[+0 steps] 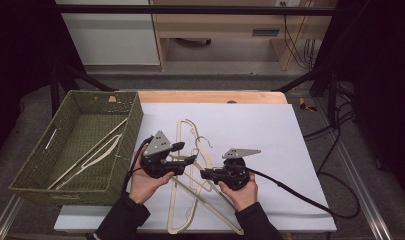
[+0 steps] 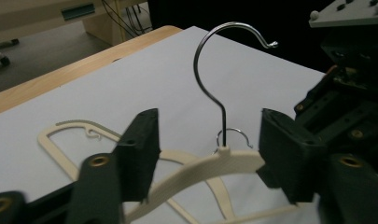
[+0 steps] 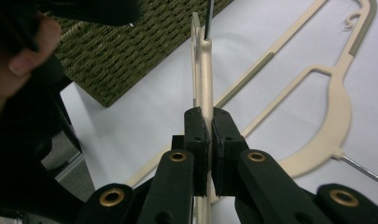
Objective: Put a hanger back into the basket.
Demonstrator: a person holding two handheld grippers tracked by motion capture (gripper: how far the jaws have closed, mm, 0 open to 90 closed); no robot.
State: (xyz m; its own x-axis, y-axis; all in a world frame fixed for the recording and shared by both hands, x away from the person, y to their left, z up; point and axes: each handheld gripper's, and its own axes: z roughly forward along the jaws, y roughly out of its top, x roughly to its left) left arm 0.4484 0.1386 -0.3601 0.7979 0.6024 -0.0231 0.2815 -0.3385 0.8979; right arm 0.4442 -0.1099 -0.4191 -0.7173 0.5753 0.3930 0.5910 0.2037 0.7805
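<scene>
Gripping the cream plastic clothes hanger with the steel wire hook [image 3: 204, 79] edge-on, the right gripper [image 3: 208, 126] has its two black jaws clenched tight on the hanger's thin arm — low in the middle of the right gripper view. In the left gripper view that same hanger [image 2: 210, 163] runs across the lower middle of the frame, hook standing upright above it. The left gripper [image 2: 210, 156] has its jaws standing apart on either side of the hanger's neck, released, neither pad pressing on it.

From the high view, both grippers sit in the lower middle of the frame, the left one [image 1: 187, 153] and the right one [image 1: 206, 174] close together over the white sheet covering the table [image 1: 250, 125], a hand behind each. Other cream hangers [image 1: 185, 200] lie flat on the sheet beneath and around them, overlapping.

At the left of the frame stands a green woven rectangular basket [image 1: 135, 125] — inside it lies one more pale hanger [image 1: 92, 152], slanting across the bottom.
</scene>
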